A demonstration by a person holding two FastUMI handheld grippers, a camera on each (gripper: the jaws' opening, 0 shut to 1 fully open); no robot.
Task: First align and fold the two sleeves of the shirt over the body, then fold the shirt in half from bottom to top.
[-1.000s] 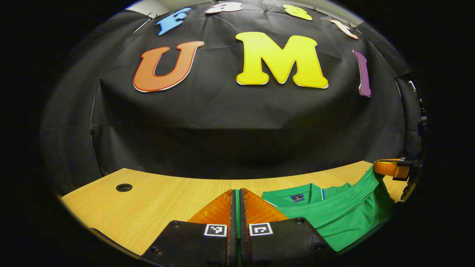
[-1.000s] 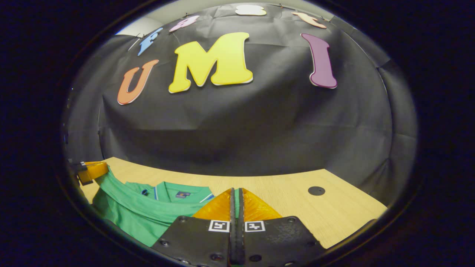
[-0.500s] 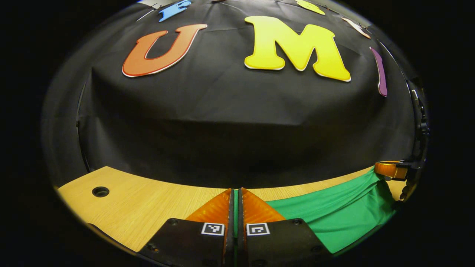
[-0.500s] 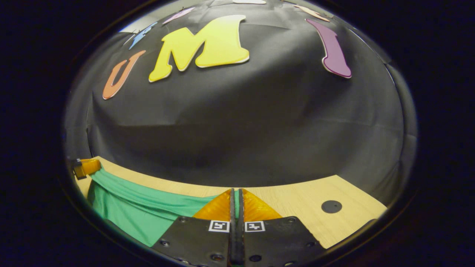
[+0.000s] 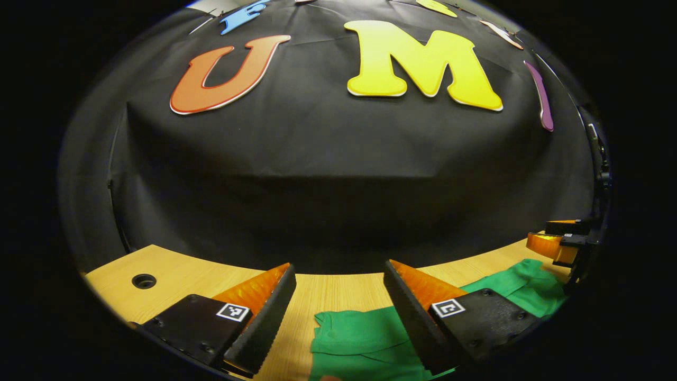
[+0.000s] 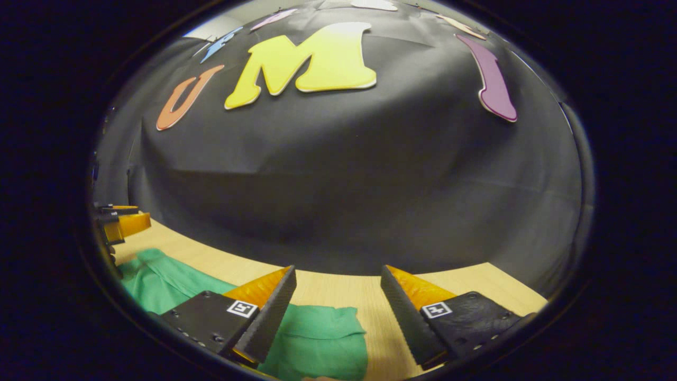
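The green knit shirt [image 5: 365,338] lies folded on the pale wooden table [image 5: 190,275], its near edge showing as stacked layers under both tools. In the left gripper view, the left gripper [image 5: 338,312] stands with its 2 fingers spread wide and nothing between them, just above the cloth's corner. In the right gripper view, the right gripper [image 6: 338,312] is likewise spread and empty over the other corner of the shirt [image 6: 317,338]. Each tool also shows at the far edge of the other's view, apart from the fabric.

The bottom-to-top fold looks done, though so little of the garment is in sight that its alignment can't be judged. The risk from here is a finger catching the top layer on withdrawal, dragging it open; the bunched far edge could also spring back if the cloth is not pressed flat.
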